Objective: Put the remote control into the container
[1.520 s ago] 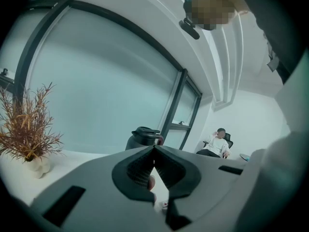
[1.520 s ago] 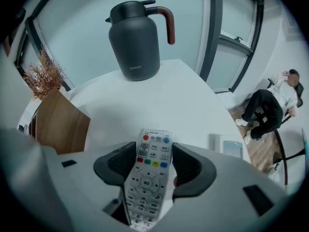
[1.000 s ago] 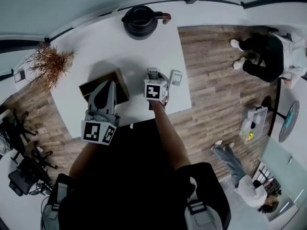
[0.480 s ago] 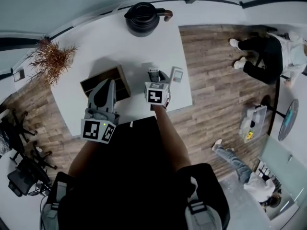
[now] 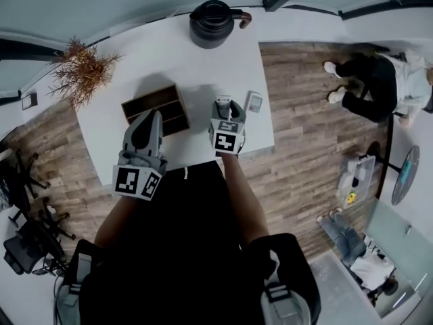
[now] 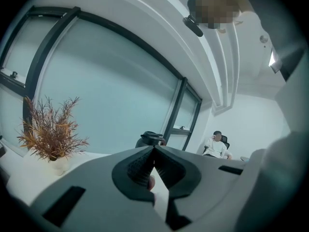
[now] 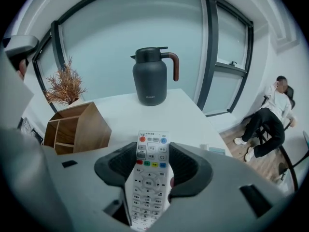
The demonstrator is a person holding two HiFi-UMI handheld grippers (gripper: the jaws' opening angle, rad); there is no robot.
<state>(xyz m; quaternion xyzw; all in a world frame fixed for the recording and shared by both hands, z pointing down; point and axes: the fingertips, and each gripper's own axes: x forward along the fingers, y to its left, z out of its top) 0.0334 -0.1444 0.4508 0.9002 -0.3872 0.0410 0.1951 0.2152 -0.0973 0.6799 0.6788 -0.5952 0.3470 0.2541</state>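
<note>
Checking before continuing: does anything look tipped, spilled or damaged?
Nothing stands out: the jug and plant stand upright, the wooden container looks intact, nothing spilled, and the right tool holds the remote control straight.

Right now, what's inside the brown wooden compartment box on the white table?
The brown wooden compartment box shows only bare dividers, and the visible compartments look empty. The rest is hidden behind its own side wall.

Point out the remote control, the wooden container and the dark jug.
remote control (image 7: 147, 178): right gripper view, on its keypad.
wooden container (image 7: 92, 125): right gripper view, on its side wall.
dark jug (image 7: 150, 83): right gripper view, on its body.
</note>
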